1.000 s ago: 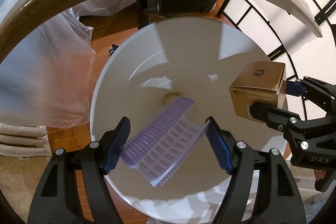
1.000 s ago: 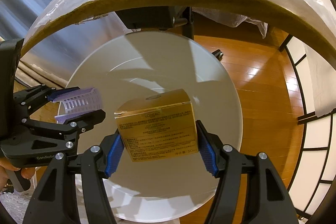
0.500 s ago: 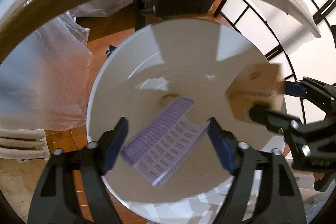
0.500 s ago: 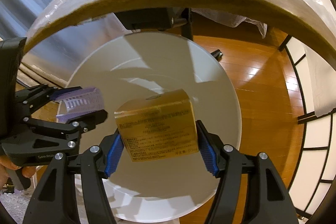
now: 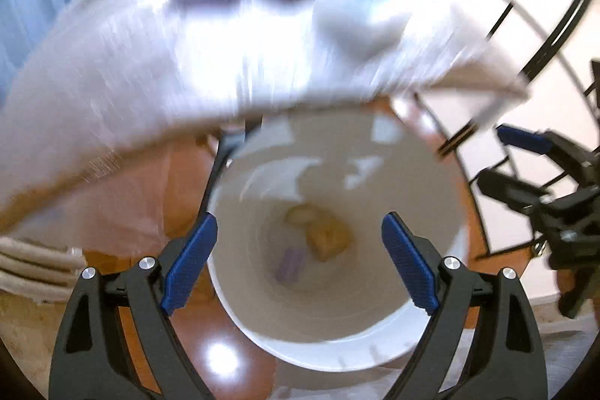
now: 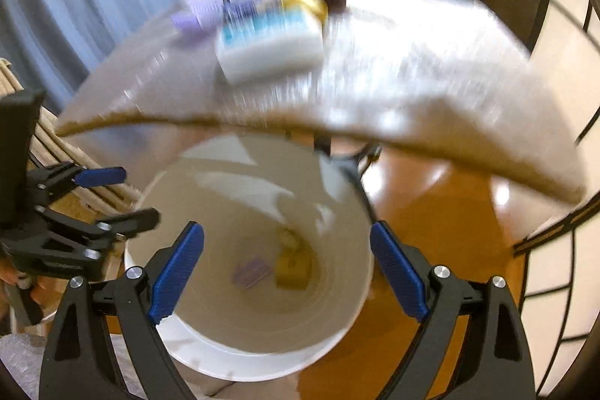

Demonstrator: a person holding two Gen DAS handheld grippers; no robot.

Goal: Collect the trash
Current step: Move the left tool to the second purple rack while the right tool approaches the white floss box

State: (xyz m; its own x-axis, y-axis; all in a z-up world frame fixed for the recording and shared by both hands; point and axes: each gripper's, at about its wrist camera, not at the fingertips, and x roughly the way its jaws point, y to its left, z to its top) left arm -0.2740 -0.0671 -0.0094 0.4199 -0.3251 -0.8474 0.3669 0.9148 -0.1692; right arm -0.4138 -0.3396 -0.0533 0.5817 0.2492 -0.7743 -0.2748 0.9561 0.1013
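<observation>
Nothing is held between the spread pads of the left gripper (image 5: 299,265); the jaws of the right gripper (image 6: 287,272) are opening, also empty. Below both, one white bin (image 5: 431,212) is seen, in which two pieces of trash lie on the bottom: one gold box (image 5: 330,235) and one purple comb piece (image 5: 291,263), just beside each other. Further blurred items are seen on the plastic-covered table (image 6: 412,77) behind.

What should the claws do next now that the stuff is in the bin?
Probably reach up to the table for more trash. The gold box and purple comb lie at the bottom of the white bin. The left claw stands open with nothing in it, and the right claw is opening, empty too. Blurry packages sit on the table.
</observation>
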